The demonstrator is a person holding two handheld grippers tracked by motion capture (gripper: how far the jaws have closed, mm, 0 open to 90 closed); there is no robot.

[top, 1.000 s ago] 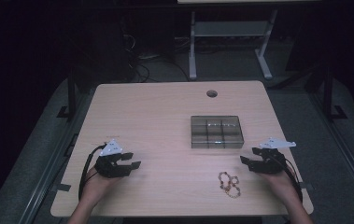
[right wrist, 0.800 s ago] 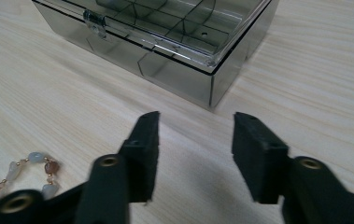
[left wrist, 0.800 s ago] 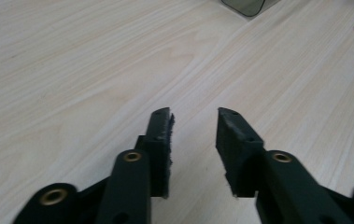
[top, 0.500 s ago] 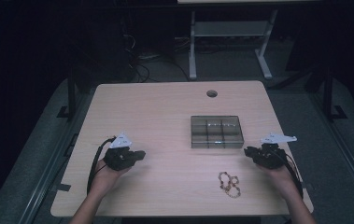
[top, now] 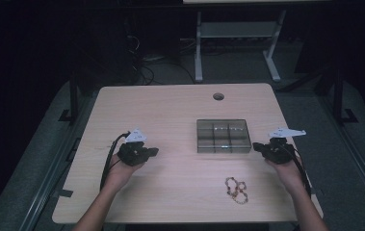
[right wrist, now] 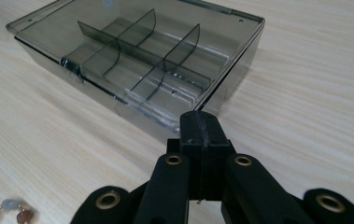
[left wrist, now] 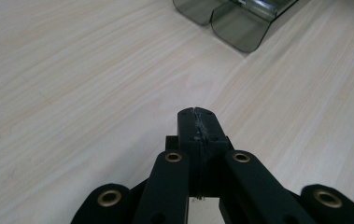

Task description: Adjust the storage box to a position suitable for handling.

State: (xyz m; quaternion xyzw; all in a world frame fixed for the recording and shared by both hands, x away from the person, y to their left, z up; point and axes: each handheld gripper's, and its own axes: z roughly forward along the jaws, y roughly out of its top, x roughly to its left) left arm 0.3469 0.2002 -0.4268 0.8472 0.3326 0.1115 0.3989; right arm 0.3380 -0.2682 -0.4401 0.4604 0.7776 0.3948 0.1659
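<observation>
Left gripper (left wrist: 197, 114) and right gripper (right wrist: 199, 119): jaws just closed together, nothing between them. Bracelet (top: 236, 189) lies untouched beside the empty box (top: 222, 136); nothing done yet.

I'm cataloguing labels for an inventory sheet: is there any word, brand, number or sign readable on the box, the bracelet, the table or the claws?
None: no readable text in these pictures.
Divided box: smoky clear plastic, no label or print.
Bracelet: beads, no tag that can be made out.
Table: plain wood grain, no marking.
Left claw and right claw: plain black, brass rivets, no lettering.
</observation>
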